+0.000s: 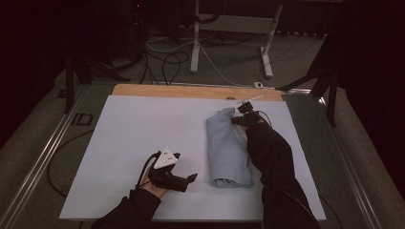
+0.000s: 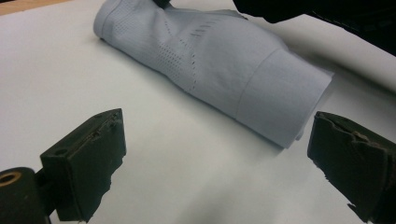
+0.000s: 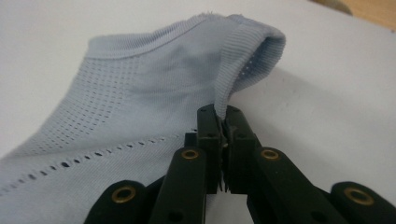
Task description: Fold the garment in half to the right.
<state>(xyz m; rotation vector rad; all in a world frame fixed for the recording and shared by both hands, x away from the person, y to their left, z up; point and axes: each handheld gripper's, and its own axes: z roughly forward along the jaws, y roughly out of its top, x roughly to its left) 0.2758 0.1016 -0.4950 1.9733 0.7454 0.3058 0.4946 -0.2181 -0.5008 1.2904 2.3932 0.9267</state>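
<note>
A pale blue garment (image 1: 227, 145) lies folded into a long narrow bundle on the white sheet (image 1: 133, 138), right of centre. My right gripper (image 1: 237, 120) is at its far end, shut on the ribbed hem (image 3: 223, 100), which stands up between the pads. My left gripper (image 1: 193, 177) lies low at the near left of the bundle, pointing toward its near end, jaws open with only bare sheet between them. In the left gripper view the near folded end of the garment (image 2: 280, 100) lies just beyond the two pads (image 2: 88, 158), apart from them.
The white sheet covers a wooden tabletop (image 1: 191, 90) whose far edge shows. Metal rails (image 1: 43, 152) run along both table sides. Beyond the table are floor cables (image 1: 167, 59) and a white stand's legs (image 1: 196, 43). Wide bare sheet lies left of the garment.
</note>
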